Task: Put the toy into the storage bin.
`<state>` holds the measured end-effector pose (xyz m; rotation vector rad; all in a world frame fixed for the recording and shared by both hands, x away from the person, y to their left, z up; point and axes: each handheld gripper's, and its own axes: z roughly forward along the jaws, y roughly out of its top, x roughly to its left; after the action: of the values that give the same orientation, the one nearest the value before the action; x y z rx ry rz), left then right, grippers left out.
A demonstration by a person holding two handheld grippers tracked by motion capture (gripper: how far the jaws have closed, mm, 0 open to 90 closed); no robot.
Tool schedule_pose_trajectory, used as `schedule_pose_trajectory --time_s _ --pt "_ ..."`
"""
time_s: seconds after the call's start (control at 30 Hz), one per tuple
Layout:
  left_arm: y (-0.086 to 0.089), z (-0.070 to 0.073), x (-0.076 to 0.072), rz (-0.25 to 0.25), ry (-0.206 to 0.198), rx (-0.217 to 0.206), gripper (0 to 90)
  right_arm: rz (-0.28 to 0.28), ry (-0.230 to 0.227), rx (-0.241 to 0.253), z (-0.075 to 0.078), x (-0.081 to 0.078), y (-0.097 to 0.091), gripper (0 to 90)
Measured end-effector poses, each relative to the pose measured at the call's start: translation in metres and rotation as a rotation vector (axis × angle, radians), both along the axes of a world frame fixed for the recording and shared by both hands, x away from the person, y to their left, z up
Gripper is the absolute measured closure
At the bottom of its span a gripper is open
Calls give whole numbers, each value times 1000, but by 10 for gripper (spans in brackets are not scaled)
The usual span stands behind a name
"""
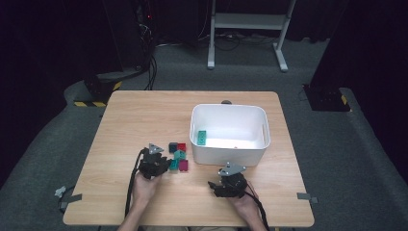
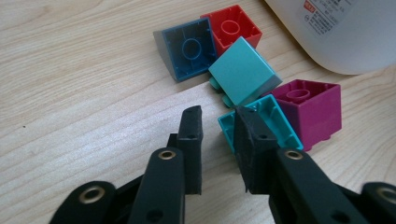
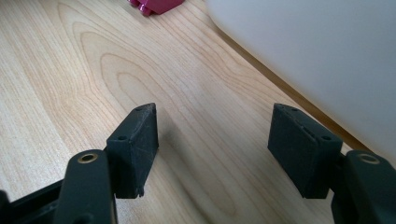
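A cluster of toy blocks is being worked at just beside the white tub (image 1: 228,144), on the wooden table (image 1: 125,120). The left gripper (image 1: 166,165) is being held low against the side of the cluster away from the tub. In the left gripper view its jaws are being kept a narrow gap apart, with bare wood showing between them; the right-hand jaw is being laid against the open edge of a teal hollow block (image 2: 275,123), and whether the pads are pressing on that block cannot be told. No block is seen clamped.

Just beyond the teal hollow block, toward the tub, a magenta block (image 2: 310,109) is sitting with its hollow underside up. A light teal block (image 2: 243,70) is being propped tilted on the pile, and behind it a blue block (image 2: 189,49) and a red block (image 2: 231,30) are lying side by side, touching.

Inside the tub, against its wall nearest the cluster, a green block (image 1: 202,137) is resting.

The right gripper (image 1: 219,185) is being held in front of the tub, near its front wall, jaws spread wide with nothing between them.
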<state>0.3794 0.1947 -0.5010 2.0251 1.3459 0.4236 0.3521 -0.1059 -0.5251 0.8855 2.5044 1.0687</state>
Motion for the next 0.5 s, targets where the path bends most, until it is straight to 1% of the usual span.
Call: schedule_pose_trajectory --time_s 0.13,0.3,0.5 --pt "-1 -1 0 -6 2 -13 776 0 0 0 0 0 0 332" --pt "-1 -1 -1 -15 0 -14 822 0 0 0 0 0 0 332" --pt "-1 -1 -1 -19 -10 -14 843 0 0 0 0 0 0 332"
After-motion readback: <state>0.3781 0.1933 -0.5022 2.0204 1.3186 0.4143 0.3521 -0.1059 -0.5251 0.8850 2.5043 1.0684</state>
